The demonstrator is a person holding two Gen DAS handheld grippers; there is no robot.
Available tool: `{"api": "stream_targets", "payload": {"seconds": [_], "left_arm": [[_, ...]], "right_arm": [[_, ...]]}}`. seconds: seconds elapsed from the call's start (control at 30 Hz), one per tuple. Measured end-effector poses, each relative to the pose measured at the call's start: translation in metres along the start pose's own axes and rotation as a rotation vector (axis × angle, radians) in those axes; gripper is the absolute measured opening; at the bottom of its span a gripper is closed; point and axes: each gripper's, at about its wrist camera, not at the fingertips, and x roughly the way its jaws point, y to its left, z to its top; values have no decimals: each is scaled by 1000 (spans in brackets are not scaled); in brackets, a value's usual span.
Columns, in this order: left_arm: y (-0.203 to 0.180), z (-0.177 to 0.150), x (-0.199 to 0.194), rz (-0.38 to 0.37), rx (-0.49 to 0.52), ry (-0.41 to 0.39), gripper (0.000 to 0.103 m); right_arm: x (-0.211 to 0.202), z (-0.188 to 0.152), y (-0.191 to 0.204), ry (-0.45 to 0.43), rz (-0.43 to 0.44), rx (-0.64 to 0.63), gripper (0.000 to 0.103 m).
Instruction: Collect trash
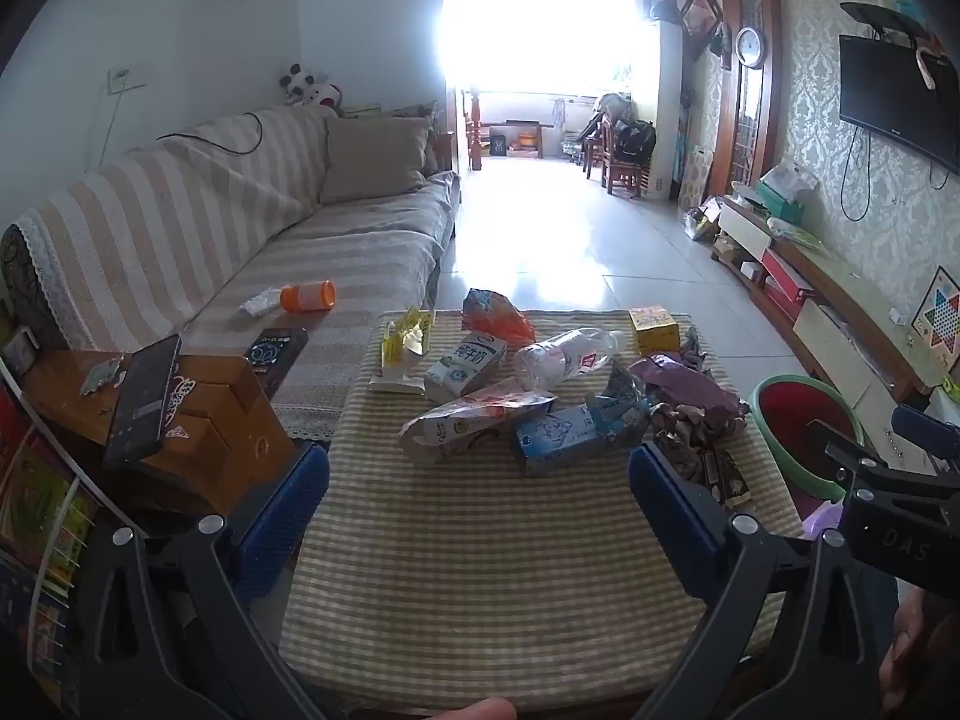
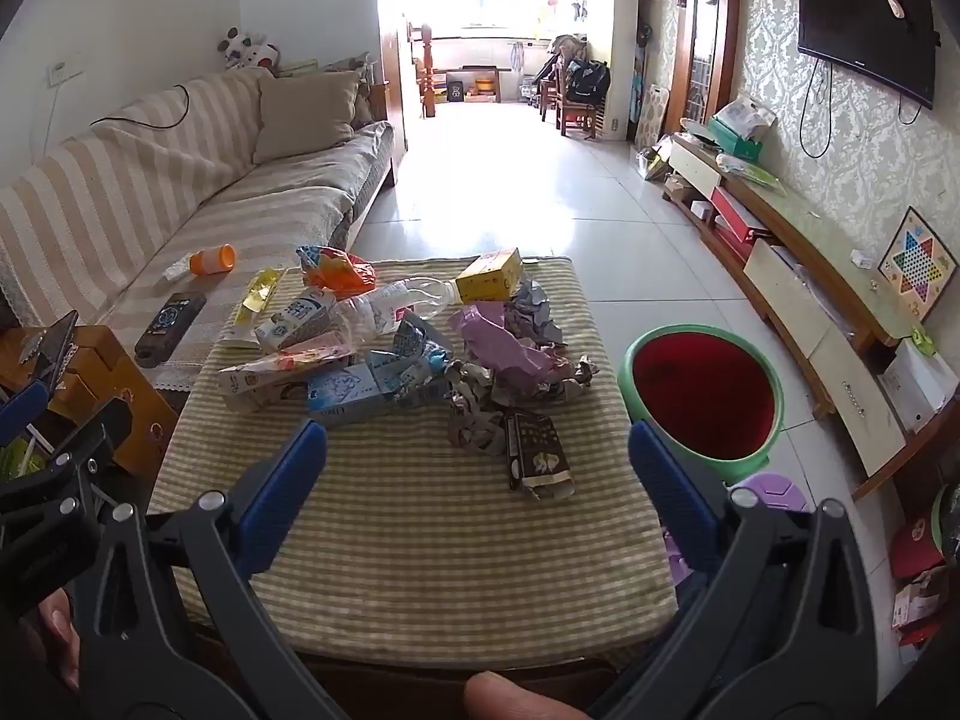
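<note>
Right gripper [image 2: 477,456] hangs wide and empty, nearer than the left gripper [image 1: 477,477] — equally wide — to the dark crumpled snack wrapper [image 2: 537,456] on the striped-cloth worktop [image 2: 420,540], just left of the green-rimmed red bin [image 2: 708,396].

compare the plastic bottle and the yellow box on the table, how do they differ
The plastic bottle is clear, crushed and lies on its side; the yellow box is opaque and keeps its square shape. The bottle sits mid-pile against the cartons; the box lies at the far edge. Both rest on the striped table, untouched.
</note>
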Motion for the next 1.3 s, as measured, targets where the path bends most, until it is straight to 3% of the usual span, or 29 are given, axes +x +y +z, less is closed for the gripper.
{"api": "stream_targets", "payload": {"seconds": [0.63, 1.3], "left_arm": [[3, 0, -1, -6, -8, -10, 95], [5, -1, 2, -2, -18, 2, 95]], "right_arm": [[5, -2, 10, 11, 8, -2, 99], [0, 1, -5, 11, 33, 7, 99]]}}
